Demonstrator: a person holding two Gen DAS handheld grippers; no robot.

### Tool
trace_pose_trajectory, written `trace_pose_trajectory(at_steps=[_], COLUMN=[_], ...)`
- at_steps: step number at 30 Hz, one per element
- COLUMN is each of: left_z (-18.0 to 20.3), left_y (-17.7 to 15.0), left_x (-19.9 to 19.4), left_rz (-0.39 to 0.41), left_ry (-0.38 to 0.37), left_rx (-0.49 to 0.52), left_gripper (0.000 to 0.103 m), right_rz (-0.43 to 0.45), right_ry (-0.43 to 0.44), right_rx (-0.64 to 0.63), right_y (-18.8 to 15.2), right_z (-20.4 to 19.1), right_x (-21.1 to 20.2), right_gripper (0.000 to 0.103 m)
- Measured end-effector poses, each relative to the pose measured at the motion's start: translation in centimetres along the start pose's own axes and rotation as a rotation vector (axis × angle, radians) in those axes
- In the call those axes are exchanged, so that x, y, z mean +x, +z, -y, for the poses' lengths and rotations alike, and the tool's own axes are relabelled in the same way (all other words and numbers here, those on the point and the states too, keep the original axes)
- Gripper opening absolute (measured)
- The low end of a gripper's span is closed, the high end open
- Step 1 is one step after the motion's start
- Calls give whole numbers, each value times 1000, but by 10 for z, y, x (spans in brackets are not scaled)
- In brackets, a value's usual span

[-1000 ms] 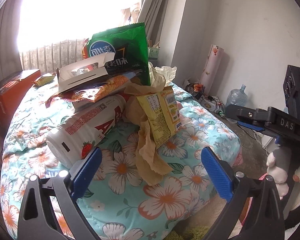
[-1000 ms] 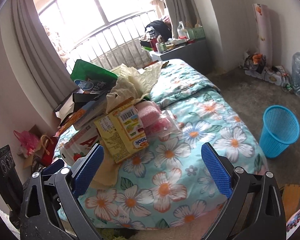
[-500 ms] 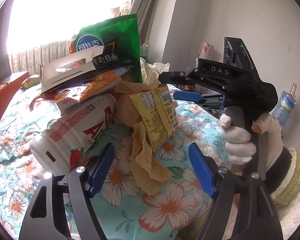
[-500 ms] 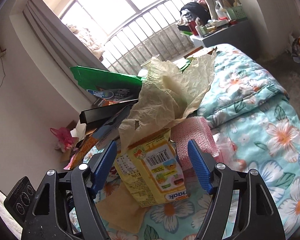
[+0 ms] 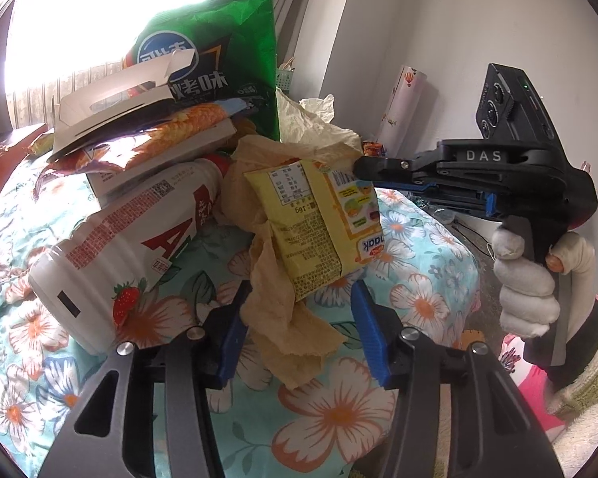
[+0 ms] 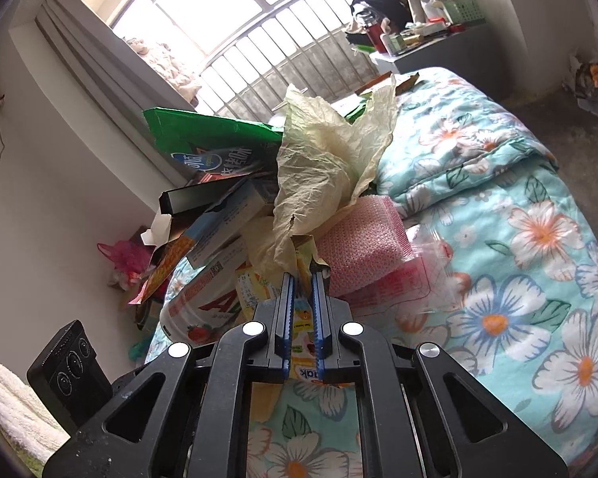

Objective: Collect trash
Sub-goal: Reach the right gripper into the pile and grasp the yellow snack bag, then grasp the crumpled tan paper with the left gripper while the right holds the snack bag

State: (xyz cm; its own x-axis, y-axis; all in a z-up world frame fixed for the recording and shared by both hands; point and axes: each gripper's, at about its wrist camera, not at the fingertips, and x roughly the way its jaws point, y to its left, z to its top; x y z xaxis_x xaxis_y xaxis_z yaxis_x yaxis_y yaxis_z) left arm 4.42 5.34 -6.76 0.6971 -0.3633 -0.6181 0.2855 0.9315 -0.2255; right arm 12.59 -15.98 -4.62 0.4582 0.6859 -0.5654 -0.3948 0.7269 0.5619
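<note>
A turquoise quilt [image 5: 418, 263] printed with white and orange flowers; a yellow snack packet [image 5: 319, 223] with orange and blue lettering; tan crumpled paper [image 5: 283, 318]; a green chip bag [image 5: 219, 51] with a blue-and-white logo; a white bottle [image 5: 111, 255] with red lettering and a strawberry; pink bubble wrap [image 6: 362, 239]; pale cream paper [image 6: 331, 159]; black grippers with blue fingers [image 5: 370, 338]

trash heap [image 5: 179, 151] blocking ahead, open floral quilt [image 6: 538, 279] right

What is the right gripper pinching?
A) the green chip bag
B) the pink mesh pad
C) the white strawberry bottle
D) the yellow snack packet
D: the right gripper has its jaws closing tight on the edge of the yellow snack packet.
</note>
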Motion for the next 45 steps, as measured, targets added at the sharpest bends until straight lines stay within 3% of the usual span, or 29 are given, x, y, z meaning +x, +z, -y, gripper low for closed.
trace_pose_trajectory(at_steps=[8,15,17,19,28,34,36,40,45], left_z=[8,8,5,3,1,1,1,2,1], left_y=[-1,0,1,2,-2,-5,-6,-5,-4], left_x=[7,13,13,14,11,12,10,8,-3], left_rz=[-22,-51,-54,-55,-52,-60,-60,-49,-22], left_ry=[26,56,69,76,88,84,84,87,96], left_rx=[10,7,0,-5,0,-10,-9,0,-1], left_gripper=[49,49,49,49,49,49,49,49,49], right_rz=[23,15,27,33,-27,-35,-42,-43,-65], right_ry=[-53,36,53,68,-16,-41,-73,-91,-73], right_rx=[103,269,291,305,237,260,267,279,298], right_y=[-31,-47,-50,-53,-59,-63,-63,-62,-57], right_z=[12,34,33,32,13,15,15,15,20], right_x=[-40,-34,-28,-21,8,19,24,25,10], right_gripper=[6,9,29,35,35,35,33,7,1])
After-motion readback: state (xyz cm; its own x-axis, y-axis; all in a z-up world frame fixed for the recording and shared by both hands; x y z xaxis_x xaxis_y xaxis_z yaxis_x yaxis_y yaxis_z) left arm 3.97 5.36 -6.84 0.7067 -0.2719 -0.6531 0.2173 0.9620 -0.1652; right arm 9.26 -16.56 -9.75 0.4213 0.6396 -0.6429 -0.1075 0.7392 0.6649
